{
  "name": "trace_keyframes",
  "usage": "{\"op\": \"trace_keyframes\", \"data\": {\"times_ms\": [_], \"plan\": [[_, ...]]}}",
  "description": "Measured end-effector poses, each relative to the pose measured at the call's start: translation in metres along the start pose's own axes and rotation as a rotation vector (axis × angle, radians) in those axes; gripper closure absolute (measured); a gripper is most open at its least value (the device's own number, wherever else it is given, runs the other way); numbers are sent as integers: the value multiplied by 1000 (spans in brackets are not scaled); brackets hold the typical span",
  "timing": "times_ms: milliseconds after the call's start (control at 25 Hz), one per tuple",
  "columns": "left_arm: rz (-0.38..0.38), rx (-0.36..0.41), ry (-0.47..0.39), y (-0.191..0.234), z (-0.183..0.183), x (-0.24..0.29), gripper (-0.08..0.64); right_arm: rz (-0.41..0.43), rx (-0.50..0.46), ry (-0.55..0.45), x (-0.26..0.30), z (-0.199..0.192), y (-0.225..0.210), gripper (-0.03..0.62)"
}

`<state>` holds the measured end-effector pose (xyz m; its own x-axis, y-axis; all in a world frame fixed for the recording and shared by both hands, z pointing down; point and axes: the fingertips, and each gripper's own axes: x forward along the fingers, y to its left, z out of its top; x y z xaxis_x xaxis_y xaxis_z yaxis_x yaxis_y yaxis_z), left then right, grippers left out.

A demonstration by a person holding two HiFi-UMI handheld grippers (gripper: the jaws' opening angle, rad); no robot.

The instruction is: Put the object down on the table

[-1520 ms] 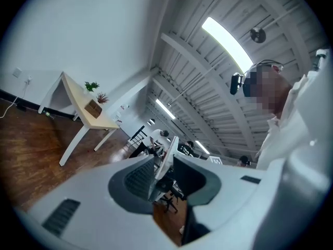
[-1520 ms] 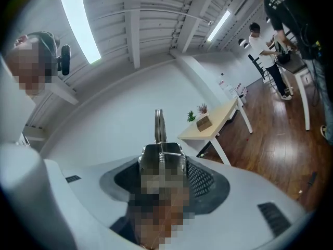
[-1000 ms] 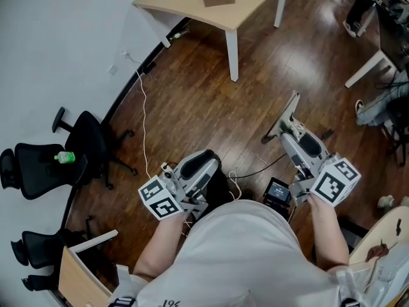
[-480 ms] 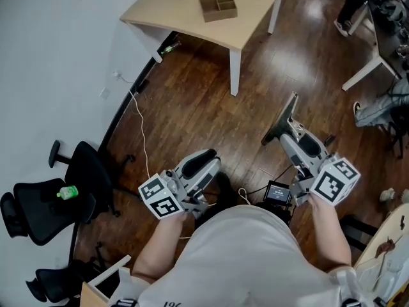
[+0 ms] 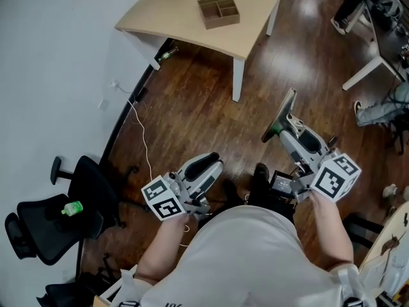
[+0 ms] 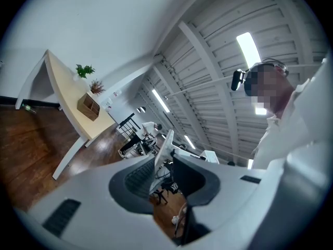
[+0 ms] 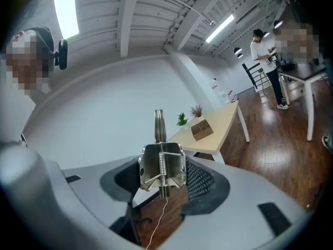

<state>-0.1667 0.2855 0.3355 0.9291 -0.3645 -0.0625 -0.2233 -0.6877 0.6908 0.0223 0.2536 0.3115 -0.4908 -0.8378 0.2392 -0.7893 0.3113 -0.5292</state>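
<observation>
Over dark wood floor [image 5: 192, 107] — right tool [image 5: 291, 133] pinching metal clip [image 7: 162, 172], left tool [image 5: 214, 165] slightly parted, pale table [image 5: 185, 15] ahead

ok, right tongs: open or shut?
Shut on a metal tool. The right gripper view shows its sprung steel body clamped between the right tongs; it is not yet on the table.

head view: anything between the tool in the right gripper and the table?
Only bare wood floor lies between the metal tool, clamped in the right gripper, and the table; the head view shows it.
</observation>
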Motion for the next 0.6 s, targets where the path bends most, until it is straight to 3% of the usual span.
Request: {"op": "trace_keyframes", "data": {"times_ms": [280,600], "plan": [[49,29,-11,41,32,25,474,32,5,12,51,18,-29,359],[93,49,-28,90,78,97,474,79,0,40,115,68,-89,359]]}}
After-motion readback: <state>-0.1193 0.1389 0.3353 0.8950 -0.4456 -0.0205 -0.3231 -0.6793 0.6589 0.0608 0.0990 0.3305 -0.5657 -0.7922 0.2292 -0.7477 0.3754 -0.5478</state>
